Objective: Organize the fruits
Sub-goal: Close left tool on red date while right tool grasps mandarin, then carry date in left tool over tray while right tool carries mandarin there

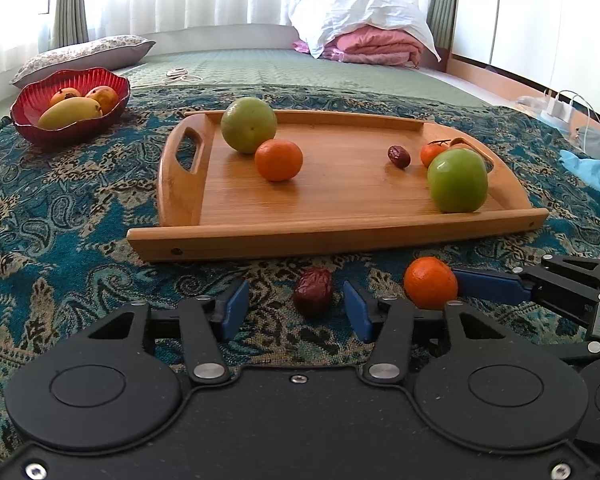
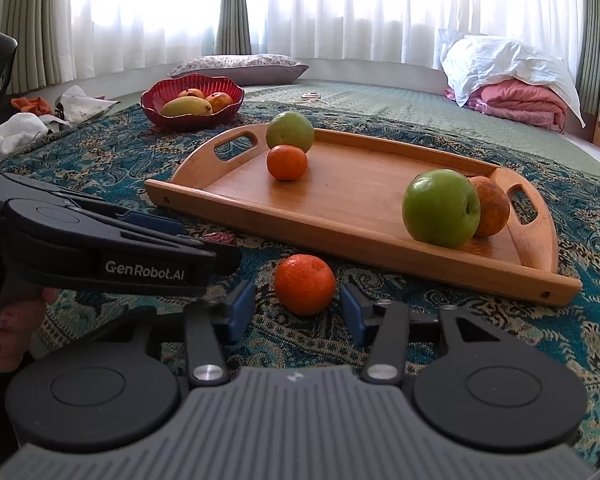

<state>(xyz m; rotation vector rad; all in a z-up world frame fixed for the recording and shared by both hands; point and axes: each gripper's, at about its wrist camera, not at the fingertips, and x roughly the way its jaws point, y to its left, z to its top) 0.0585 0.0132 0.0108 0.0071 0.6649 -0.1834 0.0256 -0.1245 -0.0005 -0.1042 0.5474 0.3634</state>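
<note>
Holding two green apples, two oranges and one dark date: rectangular wooden tray [image 1: 340,236]. Three mangoes in scalloped red bowl [image 1: 32,120], left of tray. Before tray, on patterned cloth: left fingers [image 1: 236,300] released around wrinkled date [image 1: 313,291], right fingers [image 2: 242,304] released around orange mandarin [image 2: 305,290].

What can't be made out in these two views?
- Right wrist view: the date on the cloth is mostly hidden by the left gripper's body.
- Right wrist view: the small date on the tray is out of sight, probably behind the green apple.
- Left wrist view: the far tangerine is partly covered by that apple.
</note>
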